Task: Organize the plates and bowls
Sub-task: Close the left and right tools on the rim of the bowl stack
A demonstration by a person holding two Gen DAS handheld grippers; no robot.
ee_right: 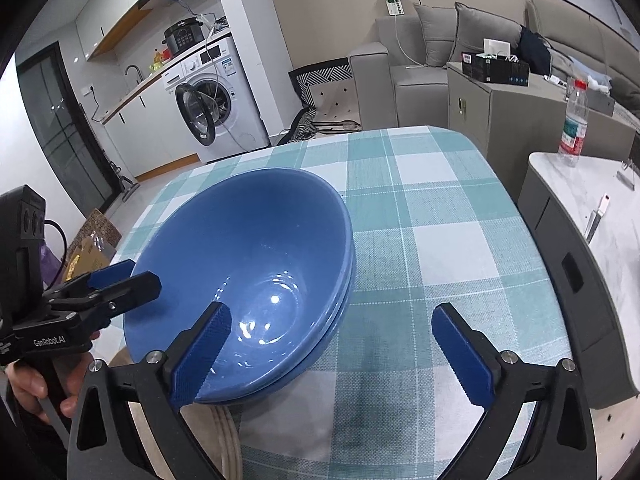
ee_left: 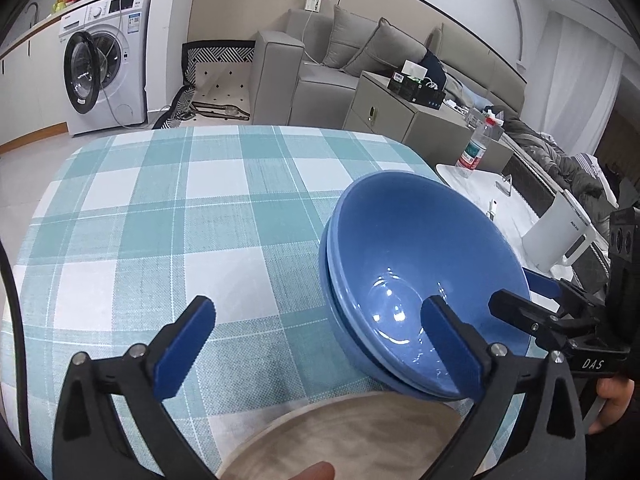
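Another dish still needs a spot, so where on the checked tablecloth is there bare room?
The tablecloth is bare left of the stacked blue bowls and beyond them to the far edge. It is crowded at the near edge, where the bowls, the beige plates and both open grippers meet.
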